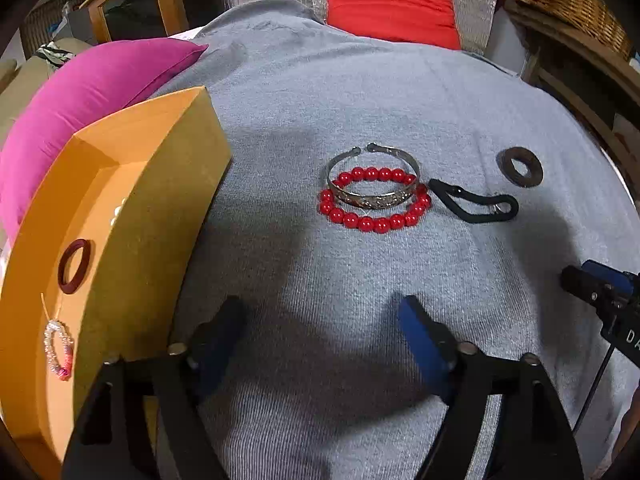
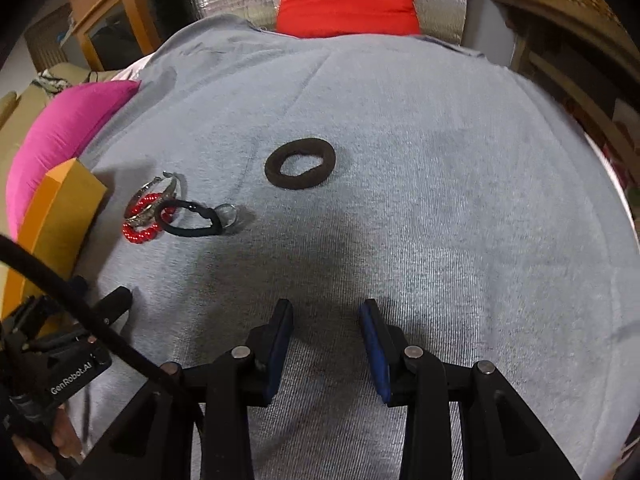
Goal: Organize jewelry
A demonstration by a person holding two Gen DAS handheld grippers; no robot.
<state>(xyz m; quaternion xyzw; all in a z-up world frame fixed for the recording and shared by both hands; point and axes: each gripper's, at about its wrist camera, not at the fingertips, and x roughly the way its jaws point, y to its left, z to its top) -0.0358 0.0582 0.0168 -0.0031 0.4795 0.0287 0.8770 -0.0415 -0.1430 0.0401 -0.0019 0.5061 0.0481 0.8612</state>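
Nearest in the left wrist view, the left gripper [image 1: 320, 328] hangs over bare grey cloth [image 1: 360, 100] w/ its jaws spread wide and nothing between them; one pad is dark, the other blue. Just to its left sits the orange box [image 1: 176, 200], open-topped, w/ a pale beaded bracelet [image 1: 59, 350] lying on its floor at the near end and a dark red ring [image 1: 73, 266] a bit farther in. A few white beads show deeper inside against the wall, too small to make out. At the right edge of that view the tip of the right gripper [image 1: 596, 288] pokes in.

In the right wrist view the right gripper [image 2: 326, 320] also sits above bare cloth, jaws partly apart, gripping nothing. The left tool body is at the lower left there, w/ a black cable across it and a bit of a hand [image 2: 56, 444] under it.

Mid-distance on the cloth, approx. centre of the left view: a red bead bracelet [image 1: 374, 222] lies flat, and a silver cuff bangle [image 1: 372, 184] rests on top of it, overlapping its far half. Just right of them lies a black hair tie [image 1: 472, 202] w/ a small clear ring at its end; it is near the beads, contact can't be told. Beyond and right of that, apart from the rest, is a dark brown scrunchie [image 1: 520, 167].

Farther back, a magenta cushion [image 1: 92, 92] lies behind the box, a red cushion [image 1: 390, 0] stands at the far edge of the cloth against silver foil, and a wicker basket [image 1: 576, 4] sits upper right.
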